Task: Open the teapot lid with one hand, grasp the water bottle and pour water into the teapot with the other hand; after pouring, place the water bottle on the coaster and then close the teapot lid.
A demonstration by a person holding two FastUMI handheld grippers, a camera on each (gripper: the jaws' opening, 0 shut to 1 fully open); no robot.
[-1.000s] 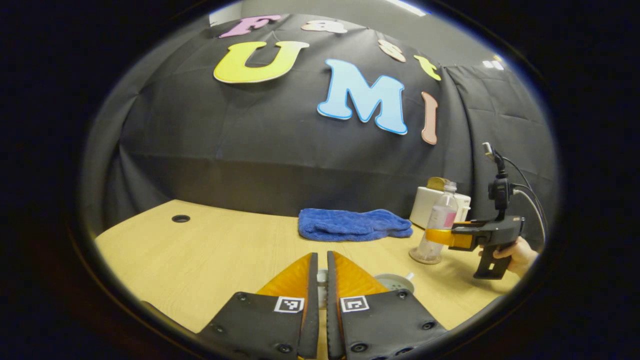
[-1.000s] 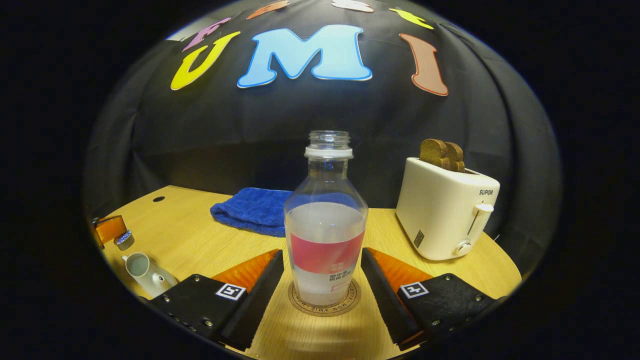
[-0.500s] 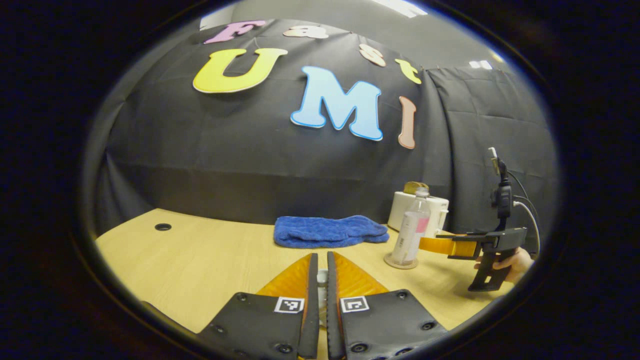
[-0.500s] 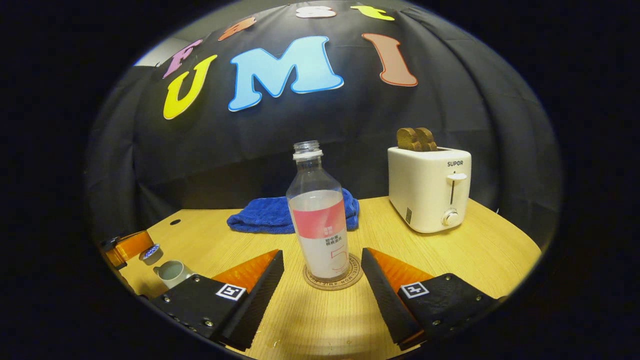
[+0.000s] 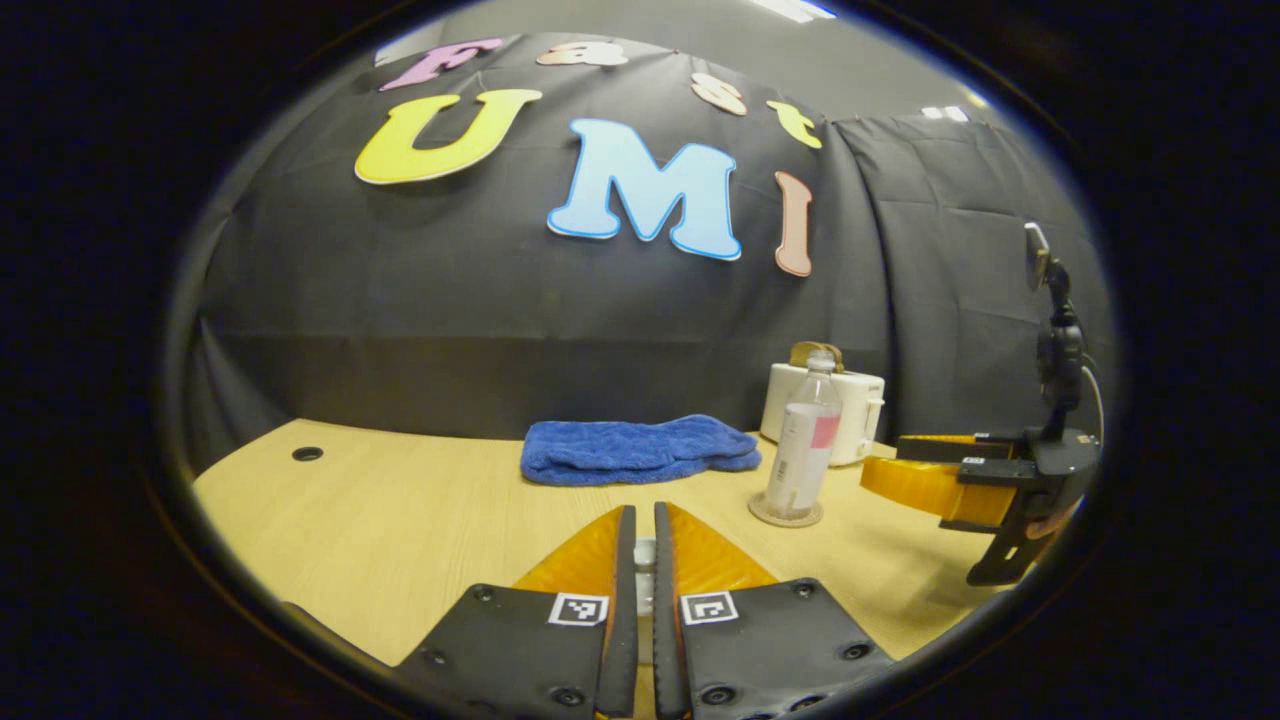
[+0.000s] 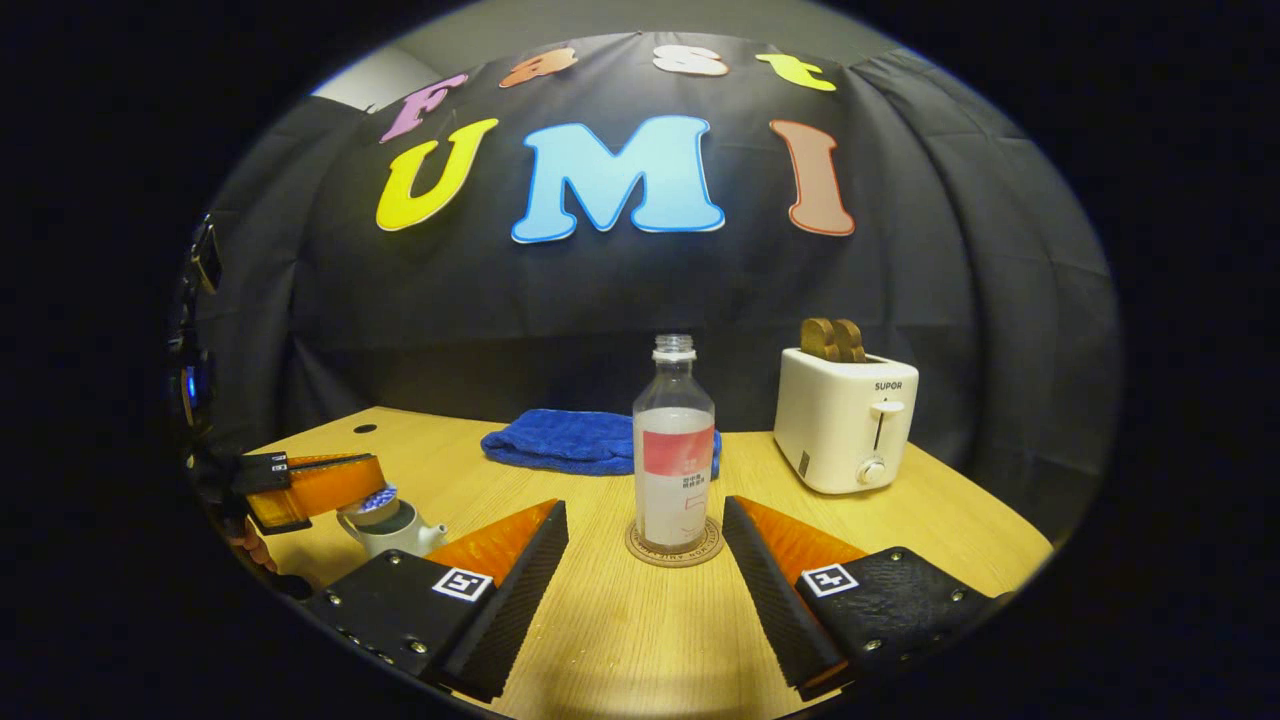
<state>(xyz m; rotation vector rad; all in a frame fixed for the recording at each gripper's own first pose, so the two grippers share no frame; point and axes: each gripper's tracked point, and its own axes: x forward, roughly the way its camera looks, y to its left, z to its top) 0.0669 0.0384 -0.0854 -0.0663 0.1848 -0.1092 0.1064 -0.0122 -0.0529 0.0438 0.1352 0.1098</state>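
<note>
Over the last second the right gripper (image 6: 645, 560) had backed away from the water bottle (image 6: 674, 450), its jaws wide and empty, so the bottle that had filled the space between its fingers now stood clear ahead of them, upright on the coaster (image 6: 675, 545) with open table (image 6: 620, 640) between. The left gripper (image 5: 645, 560) had kept its jaws nearly together on a small pale piece that I took for the teapot lid (image 5: 646, 578); most of it was hidden by the fingers, so the grip could only be judged. In the right gripper view that same gripper hung at the far left, with the lid (image 6: 378, 500) at its tip held just above the mouth of the teapot (image 6: 392, 528); whether lid and rim were touching could not be told. The coming move, as I judged it, turned on this: the lid had to go straight down onto the pot, whose spout pointed toward the right gripper, and the left hand was plainly the nearer one for it. Room was good: the bottle stood well apart to the right, and the blue towel (image 6: 590, 440) and the toaster (image 6: 845, 420) lay farther back near the wall. The pot sat close to the near edge of the table, so a sideways nudge could have shifted it that way.
</note>
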